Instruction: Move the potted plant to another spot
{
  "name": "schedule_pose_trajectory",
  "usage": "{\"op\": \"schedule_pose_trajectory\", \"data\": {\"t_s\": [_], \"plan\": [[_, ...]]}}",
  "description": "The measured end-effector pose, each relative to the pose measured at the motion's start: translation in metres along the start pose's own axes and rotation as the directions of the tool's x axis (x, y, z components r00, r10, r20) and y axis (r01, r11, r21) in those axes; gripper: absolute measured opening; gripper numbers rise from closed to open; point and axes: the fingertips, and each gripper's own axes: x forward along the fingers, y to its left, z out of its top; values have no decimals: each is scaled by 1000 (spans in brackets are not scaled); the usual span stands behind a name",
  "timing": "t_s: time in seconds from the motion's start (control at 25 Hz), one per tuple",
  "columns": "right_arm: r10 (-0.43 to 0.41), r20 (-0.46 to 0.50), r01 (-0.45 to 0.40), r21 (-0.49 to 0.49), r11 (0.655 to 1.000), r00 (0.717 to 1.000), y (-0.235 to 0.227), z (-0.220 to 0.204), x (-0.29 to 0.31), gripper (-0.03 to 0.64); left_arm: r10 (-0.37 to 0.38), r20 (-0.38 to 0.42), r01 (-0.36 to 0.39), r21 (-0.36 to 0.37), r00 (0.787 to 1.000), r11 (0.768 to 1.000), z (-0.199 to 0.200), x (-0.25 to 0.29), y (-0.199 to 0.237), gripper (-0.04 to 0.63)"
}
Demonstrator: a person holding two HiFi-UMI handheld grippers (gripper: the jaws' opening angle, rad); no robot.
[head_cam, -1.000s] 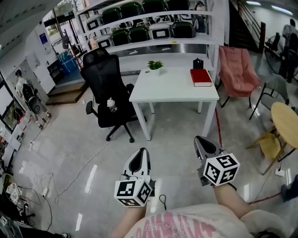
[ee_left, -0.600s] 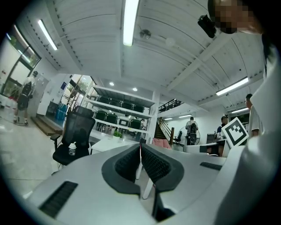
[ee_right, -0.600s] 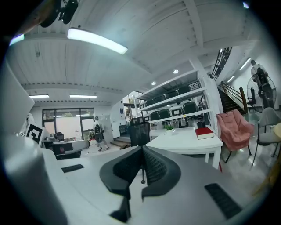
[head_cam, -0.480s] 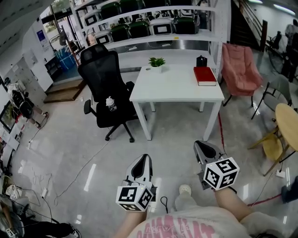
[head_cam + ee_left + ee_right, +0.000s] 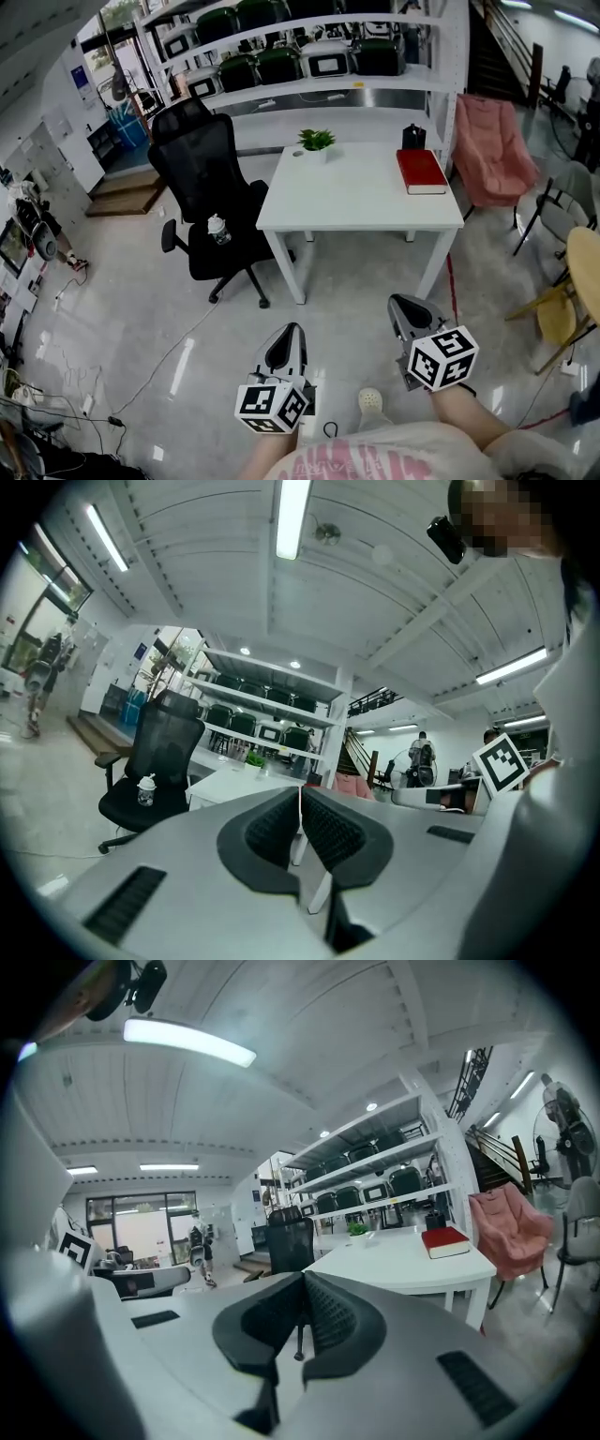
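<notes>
Right now the potted plant (image 5: pixel 316 142) stands on the far left corner of the white table (image 5: pixel 356 197), close to the shelving (image 5: pixel 300 89) behind it and well apart from both claws. A red book (image 5: pixel 421 172) lies on the far right part of the same tabletop, with a small black object (image 5: pixel 413 137) just behind it. The middle and near part of the top are bare. A black office chair (image 5: pixel 202 178) sits just left of the table with a small bottle (image 5: pixel 217 229) on its seat, and a pink chair (image 5: pixel 489 150) stands off to the right.

The left gripper (image 5: pixel 288 330) and the right gripper (image 5: pixel 411 309) are held low over the floor in front of the person, pointing toward the table. Each gripper's own view shows its jaws pressed together with nothing between them.

The step in hand looks like the approach, with the pick-up not yet begun. The plant sits at the back edge, so reaching over the near side would be a long stretch. Coming in by the left side, between chair and table, should give a shorter reach. The chair may crowd that path. Spread the jaws of one claw before arriving, then close on the white pot rather than the leaves. Keep it upright when lifting, and aim for bare tabletop away from the book.
</notes>
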Motion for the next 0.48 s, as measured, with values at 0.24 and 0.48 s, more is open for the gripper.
{"op": "schedule_pose_trajectory", "data": {"t_s": [0.24,0.48], "plan": [[63,-6,-64,-44,997,998,-26,40,63,14,7,42,-8,5,999,1000,35,74,13,26],[107,41,-104,-57,993,993,-53,85,114,14,14,83,-16,24,996,1000,67,131,25,27]]}}
